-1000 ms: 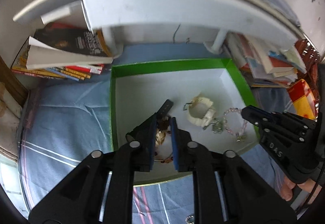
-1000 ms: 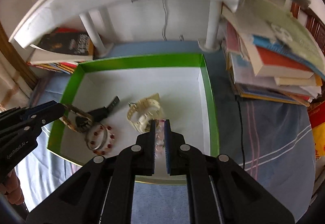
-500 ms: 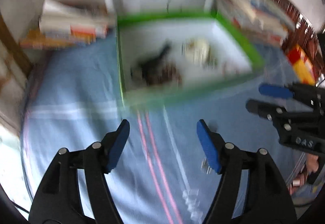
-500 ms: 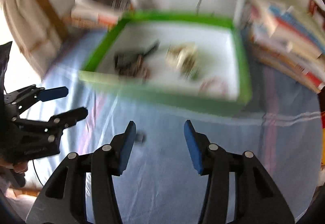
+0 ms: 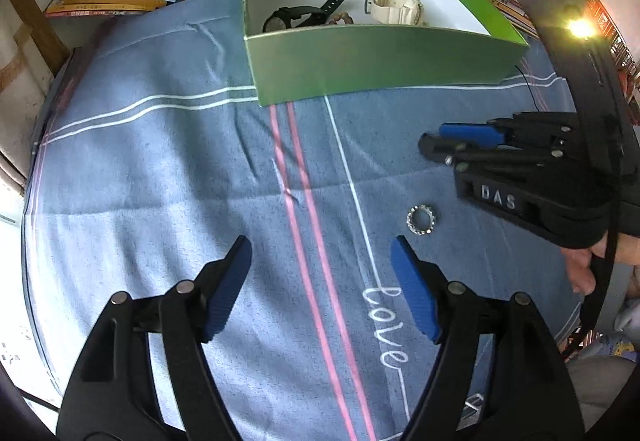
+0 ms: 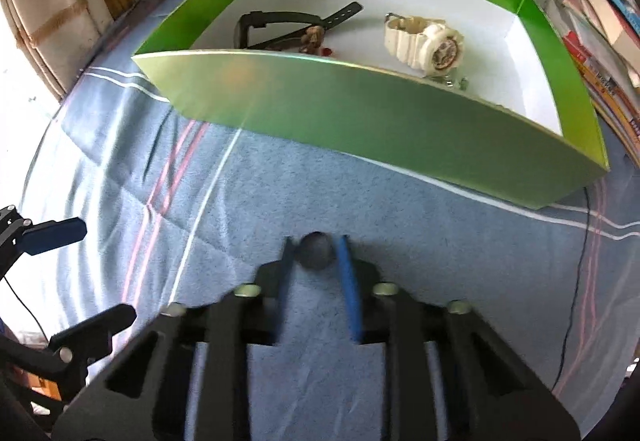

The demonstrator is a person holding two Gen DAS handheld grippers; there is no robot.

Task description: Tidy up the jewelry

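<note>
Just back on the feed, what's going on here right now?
A person holds two grippers over the blue cloth before the green box, where a black watch and a white watch lie. The left gripper is opening, with nothing between its jaws. The right gripper is closing around a small round thing, too blurred to name. A silver ring lies on the cloth.

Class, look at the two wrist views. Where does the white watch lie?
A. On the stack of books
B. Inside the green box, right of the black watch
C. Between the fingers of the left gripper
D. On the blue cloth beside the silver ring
B: the white watch lies on the white floor of the green box, to the right of the black watch.
</note>
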